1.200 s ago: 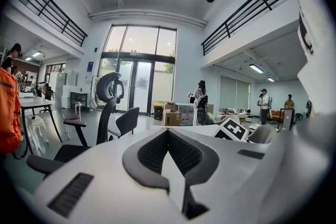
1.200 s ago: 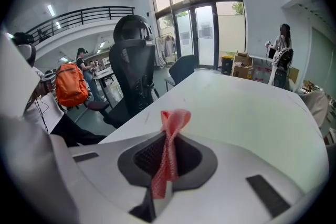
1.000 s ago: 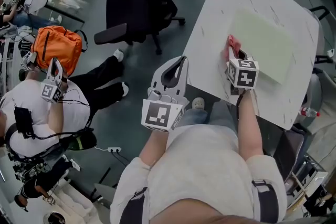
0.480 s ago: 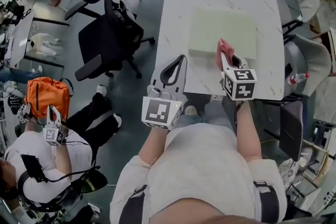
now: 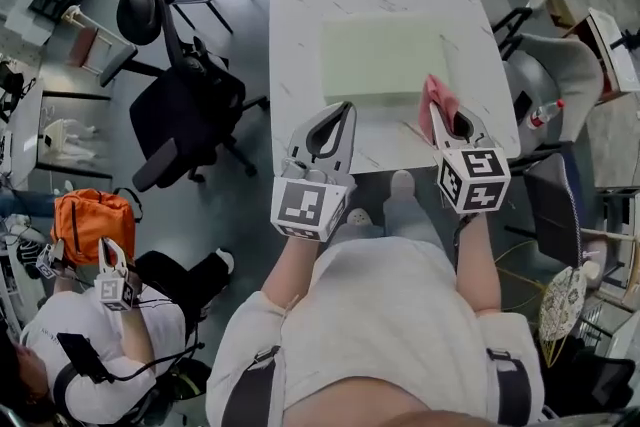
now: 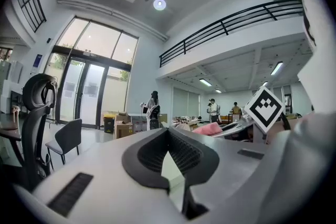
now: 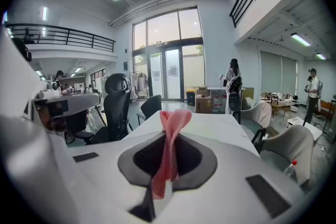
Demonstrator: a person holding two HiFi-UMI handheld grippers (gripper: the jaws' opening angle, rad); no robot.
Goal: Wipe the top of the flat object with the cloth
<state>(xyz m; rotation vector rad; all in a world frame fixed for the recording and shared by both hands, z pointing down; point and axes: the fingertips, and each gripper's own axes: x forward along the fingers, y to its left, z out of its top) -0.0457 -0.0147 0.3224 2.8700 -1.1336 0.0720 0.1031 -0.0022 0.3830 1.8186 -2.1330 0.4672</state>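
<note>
Pink cloth (image 5: 433, 93) between the right gripper's (image 5: 442, 113) fingers. Just ahead of them, a pale green flat object (image 5: 380, 57) on a white, grey-veined counter (image 5: 300, 15). Its marker cube (image 5: 473, 179) carries black-and-white squares.

**Open tabletop, chairs crowding the sides**

The tabletop (image 5: 295, 5) shows bare strips all round the flat green mat (image 5: 380, 55), widest at its left and far sides. The right claw (image 5: 438, 115), clamped on the pink cloth (image 5: 436, 95), sits at the mat's near right corner. A black office chair (image 5: 180, 115) stands off the left edge; grey chairs (image 5: 560, 65) crowd the right edge.
</note>
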